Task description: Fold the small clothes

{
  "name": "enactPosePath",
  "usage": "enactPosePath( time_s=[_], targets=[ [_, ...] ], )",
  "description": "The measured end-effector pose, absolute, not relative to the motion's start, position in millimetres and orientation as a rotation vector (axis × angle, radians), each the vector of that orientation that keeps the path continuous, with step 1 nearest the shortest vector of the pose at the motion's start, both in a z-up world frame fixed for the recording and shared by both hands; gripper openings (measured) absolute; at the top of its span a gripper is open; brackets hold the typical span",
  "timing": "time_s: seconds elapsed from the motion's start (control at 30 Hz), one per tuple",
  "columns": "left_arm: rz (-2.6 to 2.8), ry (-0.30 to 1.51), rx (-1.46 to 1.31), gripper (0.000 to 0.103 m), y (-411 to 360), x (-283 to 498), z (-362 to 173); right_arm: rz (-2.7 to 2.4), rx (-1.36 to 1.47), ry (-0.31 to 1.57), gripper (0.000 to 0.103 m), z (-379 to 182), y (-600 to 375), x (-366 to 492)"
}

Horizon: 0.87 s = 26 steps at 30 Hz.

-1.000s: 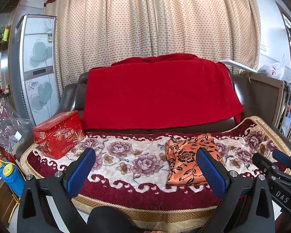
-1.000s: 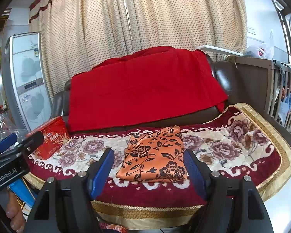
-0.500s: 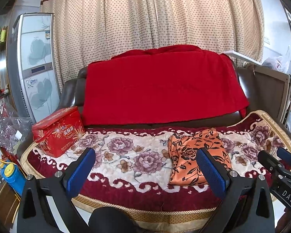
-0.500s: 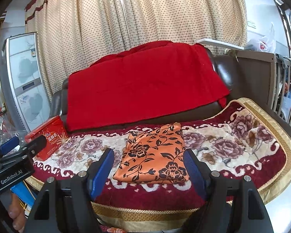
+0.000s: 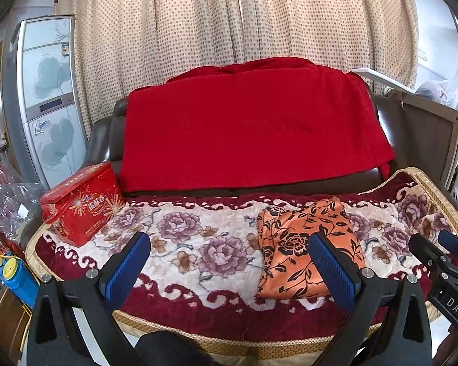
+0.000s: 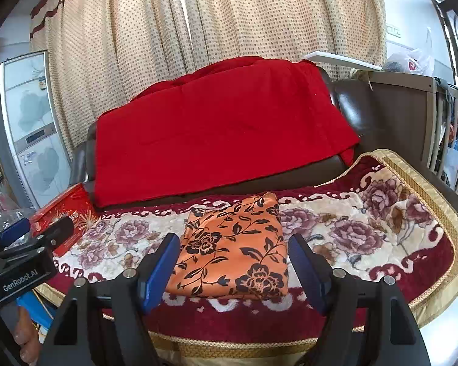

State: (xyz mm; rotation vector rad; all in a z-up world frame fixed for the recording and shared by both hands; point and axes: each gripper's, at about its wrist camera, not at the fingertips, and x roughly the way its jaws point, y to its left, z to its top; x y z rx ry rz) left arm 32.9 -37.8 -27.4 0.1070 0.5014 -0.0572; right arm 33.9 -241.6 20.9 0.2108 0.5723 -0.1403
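An orange cloth with a black flower print (image 5: 305,244) (image 6: 238,247) lies folded flat on the sofa's floral blanket (image 5: 198,244) (image 6: 366,235). My left gripper (image 5: 230,267) hovers open above the blanket's front, to the left of the cloth, its right finger in front of the cloth's near edge. My right gripper (image 6: 233,270) stands open just short of the cloth's front edge, one finger on each side of it in the picture, nothing between the pads. Each gripper shows at the edge of the other's view.
A red tin box (image 5: 82,204) sits at the blanket's left end. A red throw (image 5: 250,128) covers the sofa back, with dotted curtains behind. A tall white cabinet (image 5: 45,100) stands left, a railed crib (image 6: 436,128) right. A person's hand (image 6: 24,335) shows at lower left.
Both grippers have moved closer to the sofa and slightly lower; the cloth and blanket look larger. Their jaws have kept the same width. The cloth has not moved.
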Motion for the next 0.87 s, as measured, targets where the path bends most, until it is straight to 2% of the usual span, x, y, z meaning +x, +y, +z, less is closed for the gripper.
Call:
enactPosePath(
  time_s=[0.87],
  targets=[
    [-0.059, 0.563, 0.08, 0.103, -43, 98, -54, -0.153, 0.188, 0.637, 0.077, -6, -251, 92]
  ],
)
